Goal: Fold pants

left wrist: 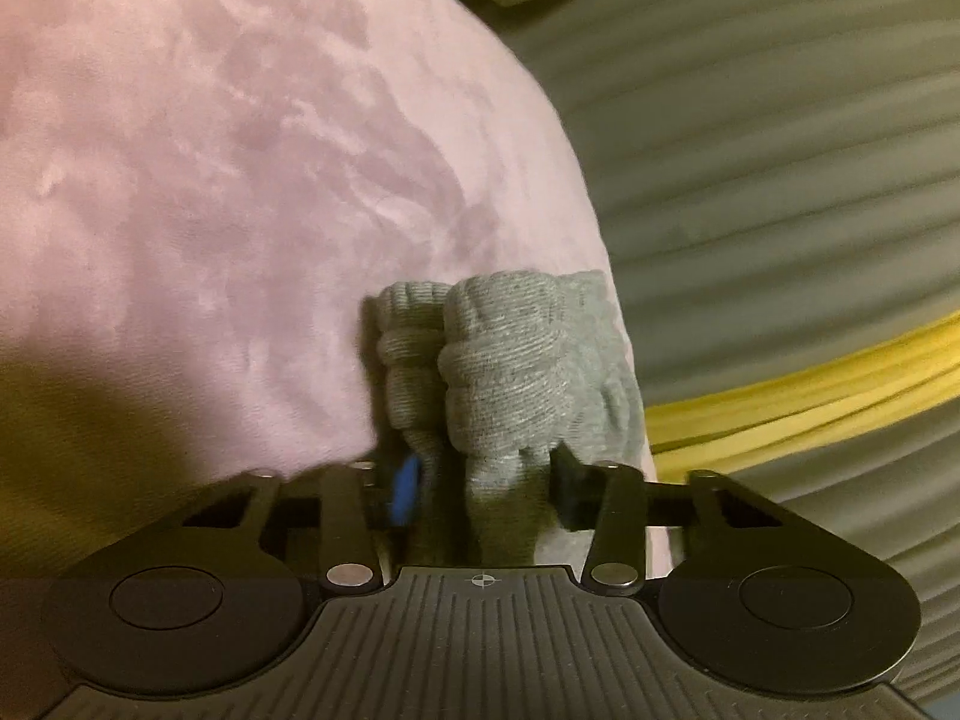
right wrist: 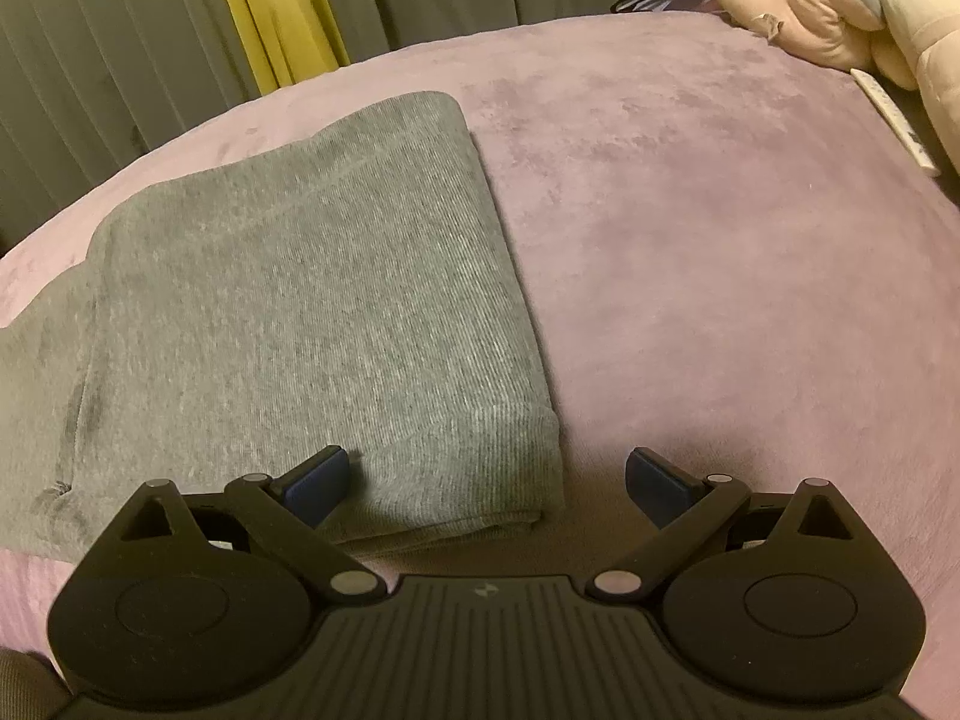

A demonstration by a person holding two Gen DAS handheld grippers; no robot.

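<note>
One pair of grey pants [right wrist: 312,300], two tongs: left [left wrist: 486,480], right [right wrist: 487,480].

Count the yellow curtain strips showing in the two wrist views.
1 per view, likely the same one: a yellow strip among the grey curtains right of the bed in the left view, and upper left in the right view. More may lie outside view.
</note>
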